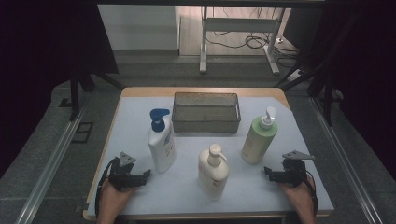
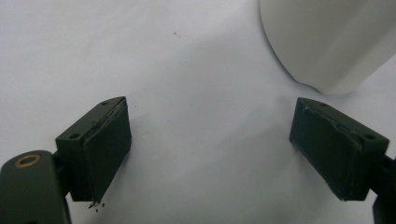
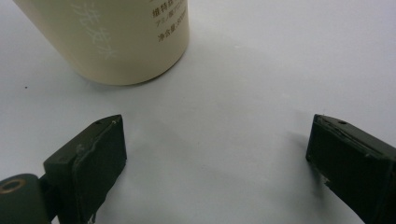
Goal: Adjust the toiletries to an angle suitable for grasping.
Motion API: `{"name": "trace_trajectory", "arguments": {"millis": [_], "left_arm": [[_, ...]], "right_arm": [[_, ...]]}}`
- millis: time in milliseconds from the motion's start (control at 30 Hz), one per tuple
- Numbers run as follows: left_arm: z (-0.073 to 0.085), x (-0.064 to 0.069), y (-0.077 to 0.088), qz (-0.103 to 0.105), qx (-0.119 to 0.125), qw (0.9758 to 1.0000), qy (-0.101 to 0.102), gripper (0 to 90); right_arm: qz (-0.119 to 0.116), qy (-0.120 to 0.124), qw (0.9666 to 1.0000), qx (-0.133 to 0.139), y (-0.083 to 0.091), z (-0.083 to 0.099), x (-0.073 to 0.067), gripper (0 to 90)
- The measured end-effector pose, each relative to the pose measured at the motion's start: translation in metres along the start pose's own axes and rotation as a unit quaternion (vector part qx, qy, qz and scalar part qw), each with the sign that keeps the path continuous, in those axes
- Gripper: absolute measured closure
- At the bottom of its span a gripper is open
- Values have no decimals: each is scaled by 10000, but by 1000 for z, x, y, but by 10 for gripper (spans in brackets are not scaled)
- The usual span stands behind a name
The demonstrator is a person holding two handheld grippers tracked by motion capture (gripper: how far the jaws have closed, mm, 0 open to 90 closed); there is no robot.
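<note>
Both pairs of jaws stand wide with nothing between them: my left gripper (image 1: pixel 145 174) rests near the table's left edge beside the white bottle with the blue pump (image 1: pixel 161 142), my right gripper (image 1: pixel 267 171) at the near right, between the cream bottle (image 1: pixel 213 172) and the green bottle (image 1: pixel 258 137). These bottles are tall and upright, so I judge a careless sideways nudge from a jaw could tip one before it reaches the mesh basket (image 1: pixel 206 112) at the far side. On the cream bottle's label (image 3: pixel 169 21) I see small Asian print, too blurred to read with confidence.

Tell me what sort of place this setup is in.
Probably a lab or recording workspace: a covered table staged with pump bottles and a mesh basket, dark curtains at the sides, and cables on the floor behind.
</note>
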State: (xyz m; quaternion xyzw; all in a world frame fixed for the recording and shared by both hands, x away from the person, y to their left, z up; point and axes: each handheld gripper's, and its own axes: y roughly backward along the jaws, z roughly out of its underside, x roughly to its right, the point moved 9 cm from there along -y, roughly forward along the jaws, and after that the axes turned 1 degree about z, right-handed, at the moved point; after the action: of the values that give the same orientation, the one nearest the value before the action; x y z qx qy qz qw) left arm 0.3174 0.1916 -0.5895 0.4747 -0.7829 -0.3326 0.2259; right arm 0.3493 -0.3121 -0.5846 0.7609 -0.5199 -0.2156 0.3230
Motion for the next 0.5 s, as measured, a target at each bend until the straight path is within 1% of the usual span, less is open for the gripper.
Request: {"name": "trace_trajectory", "arguments": {"millis": [500], "left_arm": [[0, 0, 0, 11, -3, 10000, 10, 128]], "right_arm": [[-21, 4, 10000, -25, 0, 0, -1, 41]]}}
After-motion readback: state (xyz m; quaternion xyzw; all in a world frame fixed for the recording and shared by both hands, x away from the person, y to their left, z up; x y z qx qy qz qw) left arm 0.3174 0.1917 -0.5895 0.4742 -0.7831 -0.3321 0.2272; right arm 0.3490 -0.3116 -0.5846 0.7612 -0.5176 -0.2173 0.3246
